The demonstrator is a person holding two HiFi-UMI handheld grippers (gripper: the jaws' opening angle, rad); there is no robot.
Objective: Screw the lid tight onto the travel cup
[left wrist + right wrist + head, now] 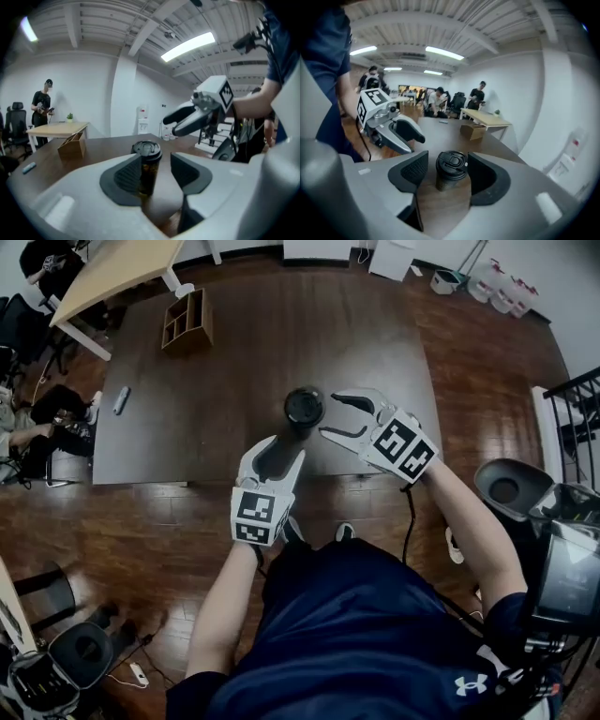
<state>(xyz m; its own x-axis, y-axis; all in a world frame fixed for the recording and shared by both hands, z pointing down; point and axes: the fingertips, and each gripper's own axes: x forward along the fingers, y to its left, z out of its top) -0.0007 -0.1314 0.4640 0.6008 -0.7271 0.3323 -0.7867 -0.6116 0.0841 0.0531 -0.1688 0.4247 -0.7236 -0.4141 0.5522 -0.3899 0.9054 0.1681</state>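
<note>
Upright travel cup (304, 409), lid (451, 164) on, stands on surface (234, 352) (near front edge). Left gripper (286, 446) & right gripper (328, 414): jaws apart, neither gripping cup.

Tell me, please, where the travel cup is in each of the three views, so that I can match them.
Head view: the travel cup stands near the picture's centre, on the dark table.
Left gripper view: the travel cup is at low centre, seen from the side.
Right gripper view: the travel cup is at low centre, seen slightly from above.
Shared landmark: the wooden box, upper left, left of the cup, above right of it.
</note>
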